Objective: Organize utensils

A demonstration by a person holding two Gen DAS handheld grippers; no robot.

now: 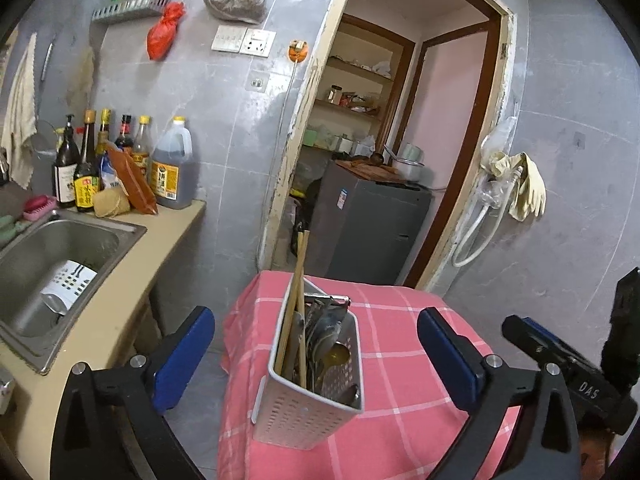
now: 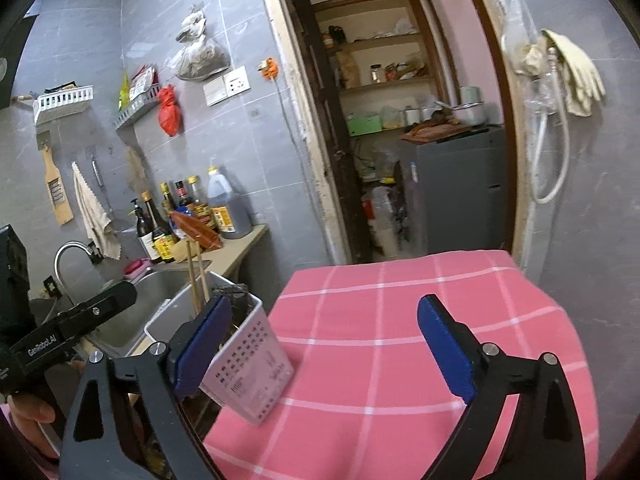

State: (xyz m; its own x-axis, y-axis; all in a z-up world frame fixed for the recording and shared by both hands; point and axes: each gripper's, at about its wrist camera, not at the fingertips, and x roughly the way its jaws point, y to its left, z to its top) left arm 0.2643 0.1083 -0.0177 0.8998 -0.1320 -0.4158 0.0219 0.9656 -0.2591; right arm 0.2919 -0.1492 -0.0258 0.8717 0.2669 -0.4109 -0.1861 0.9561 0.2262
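Note:
A white perforated utensil holder stands on the pink checked tablecloth, filled with wooden chopsticks and several metal spoons. My left gripper is open, its blue pads wide apart on either side of the holder without touching it. In the right wrist view the holder stands at the cloth's left edge, just behind the left pad. My right gripper is open over bare cloth, nothing between its fingers. The other gripper shows at each view's edge.
A steel sink with a second white holder lying in it is on the left. Sauce bottles line the counter. A doorway with a grey cabinet is behind the table. A person's hand appears lower left.

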